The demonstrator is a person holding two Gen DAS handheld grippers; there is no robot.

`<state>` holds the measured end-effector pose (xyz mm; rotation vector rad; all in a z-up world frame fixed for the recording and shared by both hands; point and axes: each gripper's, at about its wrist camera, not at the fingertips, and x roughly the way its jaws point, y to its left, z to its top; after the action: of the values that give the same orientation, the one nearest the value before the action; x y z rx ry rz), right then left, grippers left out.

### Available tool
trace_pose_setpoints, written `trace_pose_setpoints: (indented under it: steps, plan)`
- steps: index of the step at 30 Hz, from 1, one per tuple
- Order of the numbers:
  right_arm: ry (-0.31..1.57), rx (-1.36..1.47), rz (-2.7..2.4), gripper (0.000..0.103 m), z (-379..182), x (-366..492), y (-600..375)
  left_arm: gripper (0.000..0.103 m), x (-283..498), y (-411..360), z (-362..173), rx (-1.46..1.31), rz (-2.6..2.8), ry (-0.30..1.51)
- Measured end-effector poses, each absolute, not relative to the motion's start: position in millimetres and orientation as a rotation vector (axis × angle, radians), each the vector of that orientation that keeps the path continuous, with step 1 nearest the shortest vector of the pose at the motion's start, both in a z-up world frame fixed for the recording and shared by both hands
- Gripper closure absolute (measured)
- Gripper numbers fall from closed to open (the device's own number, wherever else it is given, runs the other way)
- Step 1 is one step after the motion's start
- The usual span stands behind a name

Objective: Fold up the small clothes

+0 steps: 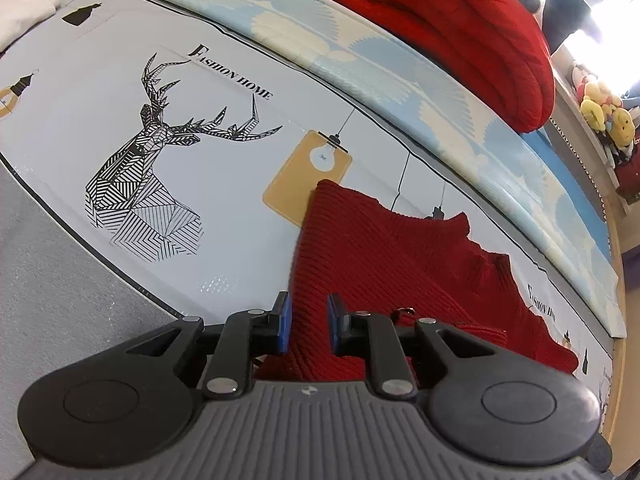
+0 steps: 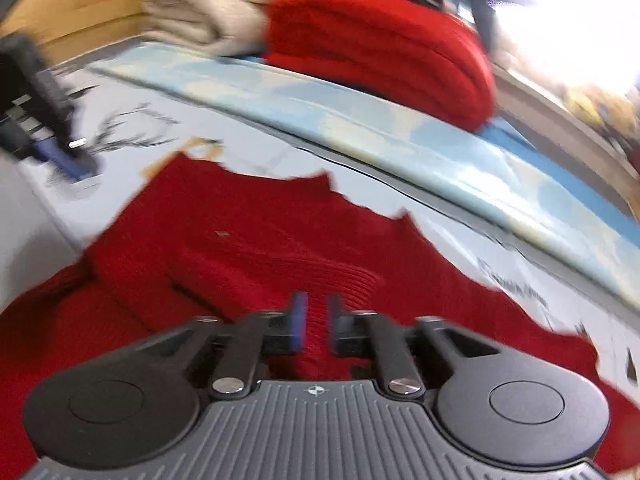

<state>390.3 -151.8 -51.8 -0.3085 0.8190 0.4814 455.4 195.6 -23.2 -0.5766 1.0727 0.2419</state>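
**Both hand-held grippers over the near edge of the red knit, neither closed on it**

Nearest in the left wrist view, the left hand-held gripper (image 1: 308,328) stood with its blue-padded fingers (image 1: 285,320) partly open, a moderate gap between them. Dark red ribbed knit showed through that gap, but the pads did not appear to pinch it; whether the tips touched the cloth could not be told. The right hand-held gripper (image 2: 317,327) was open more narrowly, its jaws parted by a slim gap, with the same red fabric visible between and beneath them. That view was blurred, so contact there could not be judged either.

The small dark red ribbed knit sweater (image 1: 384,264) lay spread flat on the white printed sheet with the geometric deer and "Fashion Home" lettering (image 1: 152,168). From the left hand-held gripper it ran ahead and to the right, its long axis slanting from near left to far right, its left edge almost in line with the left finger. From the right hand-held gripper it filled the near ground on both sides, so the right hand sat more squarely over the garment while the left worked its left border.

Farther off, a pale blue patterned mat (image 1: 400,80) crossed the scene, and beyond it sat a folded bright red knit pile (image 1: 460,32) beside a folded cream knit stack (image 2: 192,12).

The coming grasp likely turns on each hand taking the near hem.
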Motion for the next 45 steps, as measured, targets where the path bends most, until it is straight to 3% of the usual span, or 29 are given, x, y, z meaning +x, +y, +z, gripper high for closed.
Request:
trace_pose_setpoints:
  steps: [1,6,9,10,11,14,19,25,28,31,32,34,40,45]
  plan:
    - [0.801,-0.347,0.517,0.050,-54,385,-145,0.084,456,194,-23,-0.575,0.239,1.075]
    - [0.812,-0.502,0.569,0.048,-76,373,-119,0.084,456,194,-24,-0.570,0.238,1.078]
    - [0.850,-0.566,0.563,0.055,-88,373,-117,0.084,457,197,-24,-0.571,0.242,1.076]
    - [0.858,-0.565,0.542,0.072,-90,378,-117,0.084,458,197,-24,-0.570,0.242,1.076]
    - [0.863,-0.550,0.520,0.081,-89,380,-119,0.084,458,198,-24,-0.570,0.241,1.076]
    - [0.880,-0.384,0.413,0.089,-76,398,-144,0.084,458,198,-23,-0.568,0.238,1.076]
    - [0.926,0.284,-0.079,0.092,-62,415,-244,0.084,458,197,-22,-0.564,0.237,1.076]
    - [1.044,0.657,-0.245,0.089,-102,409,-306,0.084,462,187,-25,-0.555,0.217,1.089]
    - [1.026,0.737,-0.255,0.076,-110,409,-314,0.084,463,179,-29,-0.548,0.190,1.108]
    - [1.031,0.775,-0.259,0.074,-115,411,-321,0.084,465,171,-33,-0.536,0.164,1.121]
    - [1.042,0.787,-0.267,0.077,-118,413,-323,0.084,465,168,-34,-0.529,0.154,1.129]
    - [1.038,0.798,-0.294,0.103,-120,408,-330,0.084,466,162,-37,-0.510,0.136,1.142]
    - [1.018,0.841,-0.269,0.103,-116,409,-338,0.084,467,140,-46,-0.442,0.065,1.182]
    - [0.963,0.856,-0.216,0.094,-111,414,-341,0.084,468,132,-52,-0.427,0.067,1.197]
